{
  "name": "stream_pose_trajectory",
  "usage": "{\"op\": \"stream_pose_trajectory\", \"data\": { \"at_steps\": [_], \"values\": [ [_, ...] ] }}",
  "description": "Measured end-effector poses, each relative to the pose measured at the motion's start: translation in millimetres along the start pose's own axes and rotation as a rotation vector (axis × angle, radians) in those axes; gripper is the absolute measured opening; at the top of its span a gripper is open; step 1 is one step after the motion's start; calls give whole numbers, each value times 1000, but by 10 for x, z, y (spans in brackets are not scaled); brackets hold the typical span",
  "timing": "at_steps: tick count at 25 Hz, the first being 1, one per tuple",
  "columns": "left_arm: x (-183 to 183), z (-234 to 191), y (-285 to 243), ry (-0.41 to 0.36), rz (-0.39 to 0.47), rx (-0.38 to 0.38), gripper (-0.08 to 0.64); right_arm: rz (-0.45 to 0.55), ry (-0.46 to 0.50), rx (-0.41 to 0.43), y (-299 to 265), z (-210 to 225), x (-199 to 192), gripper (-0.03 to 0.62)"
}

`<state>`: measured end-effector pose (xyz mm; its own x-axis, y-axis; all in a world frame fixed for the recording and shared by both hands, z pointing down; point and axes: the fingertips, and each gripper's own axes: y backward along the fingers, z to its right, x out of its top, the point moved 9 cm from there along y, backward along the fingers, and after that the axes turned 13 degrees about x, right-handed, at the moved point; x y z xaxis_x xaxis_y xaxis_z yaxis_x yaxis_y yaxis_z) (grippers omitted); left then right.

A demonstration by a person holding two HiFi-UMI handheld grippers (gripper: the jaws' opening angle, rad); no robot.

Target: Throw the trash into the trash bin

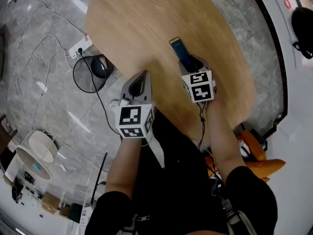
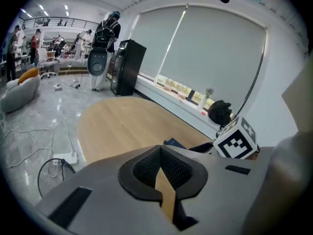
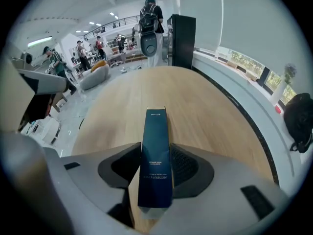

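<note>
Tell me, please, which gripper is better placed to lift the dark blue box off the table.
Right: the right gripper has its jaws against both sides of the dark blue box, while the left gripper is shut, empty and off to one side.

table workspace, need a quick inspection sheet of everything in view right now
surface: oval wooden table, bare apart from the box
job's things: dark blue box between the right tongs, over the table; no trash bin identified, though a black round thing on the floor may be one
clutter: nothing seen on the table
grippers: left tongs shut, empty; right tongs closed on the box, it seems
cables: white power strip on the floor; black lead along the right forearm
surroundings: grey stone floor, white lampshade, people far off, blind drawn
</note>
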<state>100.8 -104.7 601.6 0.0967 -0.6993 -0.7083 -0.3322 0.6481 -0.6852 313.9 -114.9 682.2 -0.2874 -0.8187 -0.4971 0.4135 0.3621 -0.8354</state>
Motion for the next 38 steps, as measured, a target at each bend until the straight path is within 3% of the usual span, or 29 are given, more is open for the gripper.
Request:
{"op": "stream_pose_trajectory", "data": {
  "at_steps": [9,13,19,25,32,38],
  "values": [
    [59,-36,56,0,9,-9,5,341,-8,-64,657,-280,384,186],
    [99,-14,110,0,20,-17,5,403,-2,-64,876,-402,473,186],
    [104,-156,240,16,34,-15,5,407,16,-31,893,-670,554,186],
    [38,-564,460,48,50,21,5,394,49,38,693,-1152,738,186],
    [-221,-1543,790,125,48,111,5,361,125,146,102,-2083,1080,184],
    [-577,-2388,1130,214,15,182,5,265,161,234,-555,-2923,1214,184]
  ]
}}
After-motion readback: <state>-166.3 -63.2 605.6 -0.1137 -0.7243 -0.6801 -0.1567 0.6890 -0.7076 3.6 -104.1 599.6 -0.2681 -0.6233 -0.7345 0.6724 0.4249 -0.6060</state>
